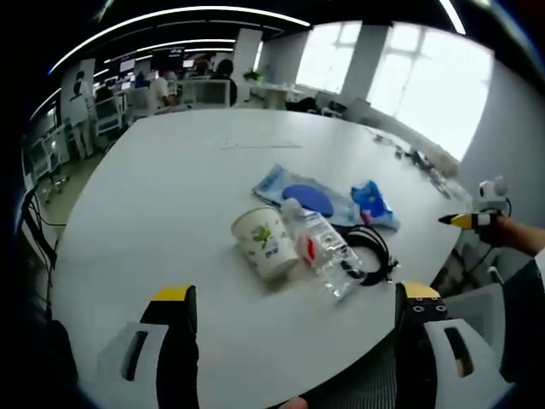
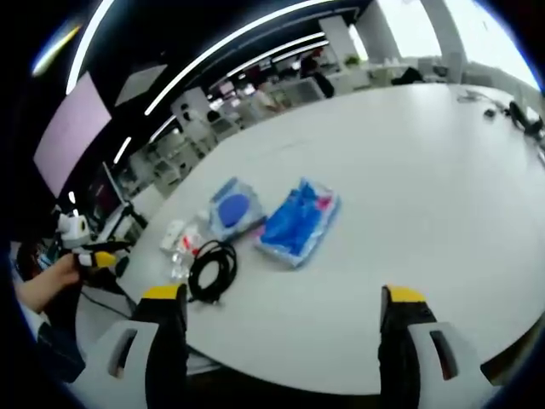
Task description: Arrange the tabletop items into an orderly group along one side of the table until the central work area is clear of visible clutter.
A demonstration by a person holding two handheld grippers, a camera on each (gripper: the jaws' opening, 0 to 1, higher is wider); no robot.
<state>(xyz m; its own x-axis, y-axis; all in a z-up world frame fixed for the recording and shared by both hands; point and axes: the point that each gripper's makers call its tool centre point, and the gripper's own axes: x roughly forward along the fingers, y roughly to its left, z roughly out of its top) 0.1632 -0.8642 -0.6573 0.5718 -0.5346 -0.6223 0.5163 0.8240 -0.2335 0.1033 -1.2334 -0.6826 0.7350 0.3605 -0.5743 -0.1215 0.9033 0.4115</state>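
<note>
White and broad, the round table (image 1: 170,196) sits in an open office. Near its edge lies the clutter: two blue plastic packets (image 2: 298,217) and (image 2: 232,207), a paper cup (image 1: 266,243) on its side touching a clear water bottle (image 1: 324,247), and a coiled black cable (image 2: 213,268) just beside them. Left gripper (image 1: 294,315) hovers over the table short of the cup, jaws wide apart and empty. Right gripper (image 2: 281,319) hangs before the packets, likewise spread and holding nothing.
</note>
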